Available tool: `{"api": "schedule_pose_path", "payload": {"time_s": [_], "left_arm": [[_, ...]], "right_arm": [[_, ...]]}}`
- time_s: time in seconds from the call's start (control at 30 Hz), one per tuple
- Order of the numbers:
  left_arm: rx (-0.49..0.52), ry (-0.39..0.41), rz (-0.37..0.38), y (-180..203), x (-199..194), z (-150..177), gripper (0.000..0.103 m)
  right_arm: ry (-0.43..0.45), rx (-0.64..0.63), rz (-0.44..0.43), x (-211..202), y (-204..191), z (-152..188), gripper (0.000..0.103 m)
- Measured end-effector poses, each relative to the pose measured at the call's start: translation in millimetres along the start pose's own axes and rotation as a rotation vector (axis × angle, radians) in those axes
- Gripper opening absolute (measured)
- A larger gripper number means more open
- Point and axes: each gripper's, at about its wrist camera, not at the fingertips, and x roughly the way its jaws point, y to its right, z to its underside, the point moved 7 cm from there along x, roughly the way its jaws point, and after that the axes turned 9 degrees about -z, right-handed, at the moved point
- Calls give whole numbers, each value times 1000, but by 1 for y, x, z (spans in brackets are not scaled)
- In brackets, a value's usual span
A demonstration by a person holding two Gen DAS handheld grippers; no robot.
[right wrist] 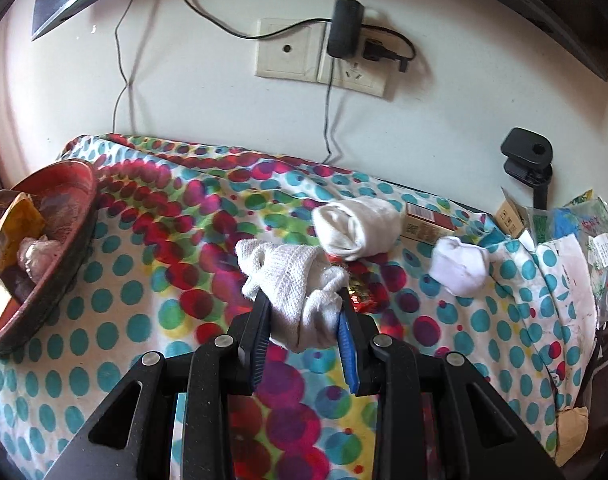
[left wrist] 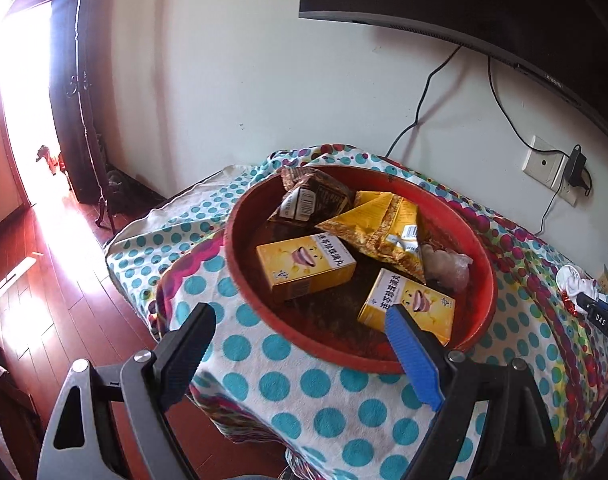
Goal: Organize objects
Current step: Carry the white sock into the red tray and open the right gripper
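Observation:
My left gripper (left wrist: pixel 301 312) is open and empty, hovering at the near rim of a round red tray (left wrist: pixel 239 216). The tray holds two yellow boxes (left wrist: pixel 304 264) (left wrist: pixel 408 308), a yellow snack bag (left wrist: pixel 384 224), a brown packet (left wrist: pixel 312 196) and a crumpled plastic wrap (left wrist: pixel 448 264). My right gripper (right wrist: pixel 304 300) is shut on a white knitted sock (right wrist: pixel 295 276), held above the dotted cloth. Two more rolled white socks (right wrist: pixel 356 228) (right wrist: pixel 460 268) lie beyond it. The tray also shows at the left of the right wrist view (right wrist: pixel 67 184).
A polka-dot cloth (right wrist: pixel 143 264) covers the table. A small red and tan box (right wrist: pixel 428 224), red foil sweets (right wrist: pixel 364 296), plastic bags and papers (right wrist: pixel 576 240) and a black clamp (right wrist: pixel 528 160) lie at the right. A wall socket with charger (right wrist: pixel 344 36) and a monitor (left wrist: pixel 484 8) are behind.

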Motion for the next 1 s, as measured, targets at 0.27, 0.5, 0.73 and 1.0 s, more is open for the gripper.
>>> {"api": "schedule_pose_path", "payload": {"time_s": [0.27, 0.5, 0.73, 1.0], "left_arm": [[-17, -6, -43, -39, -8, 25, 89], [-46, -29, -70, -60, -4, 26, 89], [-55, -36, -86, -71, -1, 27, 89], [-60, -44, -87, -75, 6, 25, 89]], "right_arm": [[21, -94, -145, -1, -107, -10, 28], [33, -238, -339, -26, -224, -2, 28], [4, -338, -455, -34, -301, 8, 28], [-38, -412, -487, -23, -338, 20, 28]]}}
